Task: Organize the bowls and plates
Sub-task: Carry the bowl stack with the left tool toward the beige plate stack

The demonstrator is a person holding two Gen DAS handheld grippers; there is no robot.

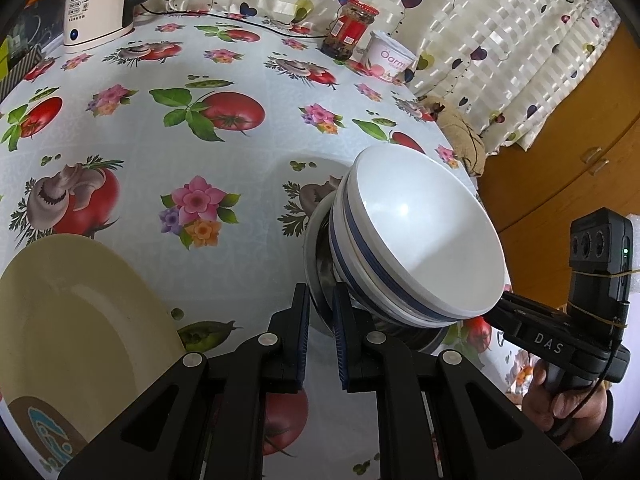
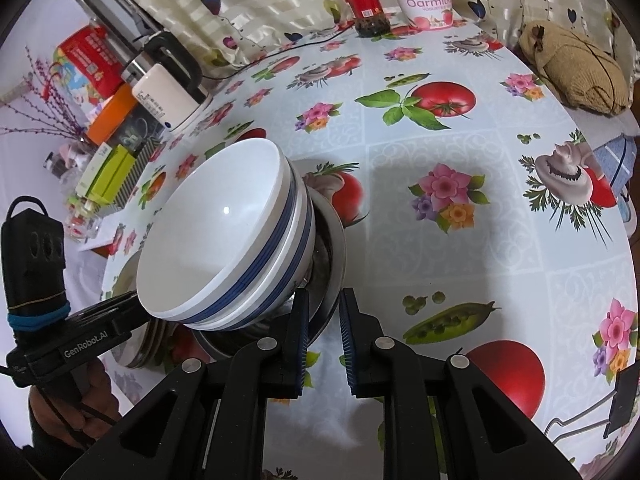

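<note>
Bowls (image 1: 420, 236), white with blue bands, nest in steel bowl (image 2: 332, 276) gripped by both jaws.

"55°C" is showing on the white kettle (image 1: 98, 0). "Oarmilk", partly cut off, and "YOGURT" are showing on the yogurt tub (image 2: 426, 6). "DAS" is showing on the right hand-held gripper (image 1: 549, 343) and "GenRobot.AI" on the left hand-held gripper (image 2: 86, 346).
</note>
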